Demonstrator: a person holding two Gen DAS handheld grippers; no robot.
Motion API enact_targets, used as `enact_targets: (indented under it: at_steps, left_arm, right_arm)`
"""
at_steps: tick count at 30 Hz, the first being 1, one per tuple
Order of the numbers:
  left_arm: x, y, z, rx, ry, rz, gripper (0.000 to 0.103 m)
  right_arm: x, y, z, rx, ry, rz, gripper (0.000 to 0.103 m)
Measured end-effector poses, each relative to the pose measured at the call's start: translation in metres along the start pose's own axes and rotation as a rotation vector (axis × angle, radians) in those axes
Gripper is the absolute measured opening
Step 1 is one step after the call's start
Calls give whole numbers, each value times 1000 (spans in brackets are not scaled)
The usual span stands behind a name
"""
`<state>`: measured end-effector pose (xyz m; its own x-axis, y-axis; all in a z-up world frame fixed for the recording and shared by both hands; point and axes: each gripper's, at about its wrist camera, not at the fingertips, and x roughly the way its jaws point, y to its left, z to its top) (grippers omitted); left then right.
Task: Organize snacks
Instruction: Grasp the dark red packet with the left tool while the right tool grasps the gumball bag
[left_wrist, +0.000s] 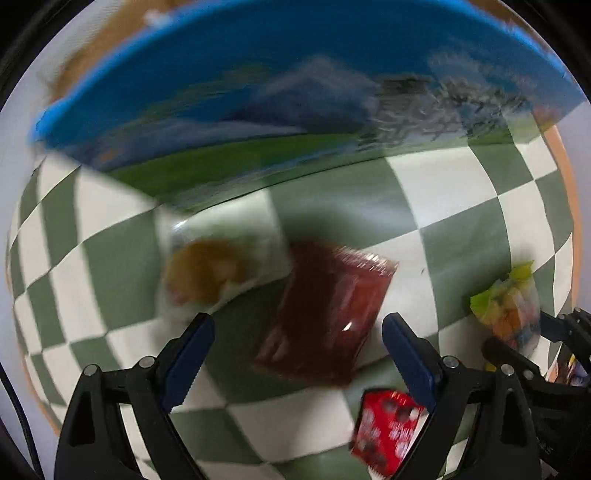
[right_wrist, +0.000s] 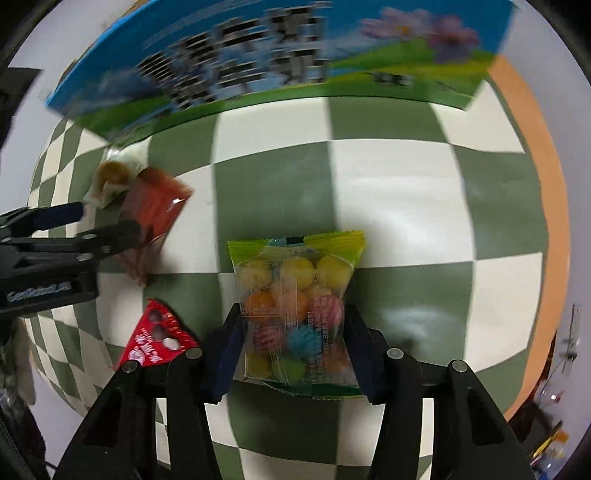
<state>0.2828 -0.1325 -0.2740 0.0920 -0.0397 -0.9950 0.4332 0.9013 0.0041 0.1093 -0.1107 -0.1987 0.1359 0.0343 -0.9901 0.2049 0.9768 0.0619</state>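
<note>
Snacks lie loose on the checkered cloth (right_wrist: 388, 192), below the blue box (right_wrist: 258, 55) along the frame's top; my right gripper (right_wrist: 291, 354) pinches the candy-ball bag (right_wrist: 295, 295) at lower centre; my left gripper (left_wrist: 299, 328) gapes wide around the dark red packet (left_wrist: 328, 314); blur suggests haste, so I judge the slick bag may slip, or my left jaws may shove the packet into the clear-wrapped pastry (left_wrist: 210, 273).

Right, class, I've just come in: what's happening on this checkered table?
A person is sorting snacks with two handheld tongs. The right tongs straddle a bag of colourful candy balls. The left tongs are open above a dark red packet. A small red packet and a blue box lie nearby.
</note>
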Motion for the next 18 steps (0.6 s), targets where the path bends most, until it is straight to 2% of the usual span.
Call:
enact_targets:
  at_steps: [1,2,3,4,5,10,14,18]
  left_arm:
    - [4,-3,2,10,8,-9,90]
    - [7,-5,3,14,14,-16,78]
    - [11,-7,3,15,26,-16,69]
    - [12,-8,1,10,24,-9,62]
    - [11,-8,0,2,19,-5,59]
    - [6,12,-32,-169,25,-15,58]
    - [1,29,-83,-313,46,-9,58]
    - [4,34,-129,-405,93,-35,58]
  right_arm:
    - [0,-4,0,12,4,10,55]
    - [0,-7,3,18,8,16,55]
    - [0,-8,3,23,10,20,55]
    - [1,-7,4,25,13,21,55]
    - [1,-7,7,26,16,24,55]
    - [5,-22,14,43,26,60,55]
    - [7,-38,12,82,36,86,55]
    - [9,-44,-4,96,65,104,55]
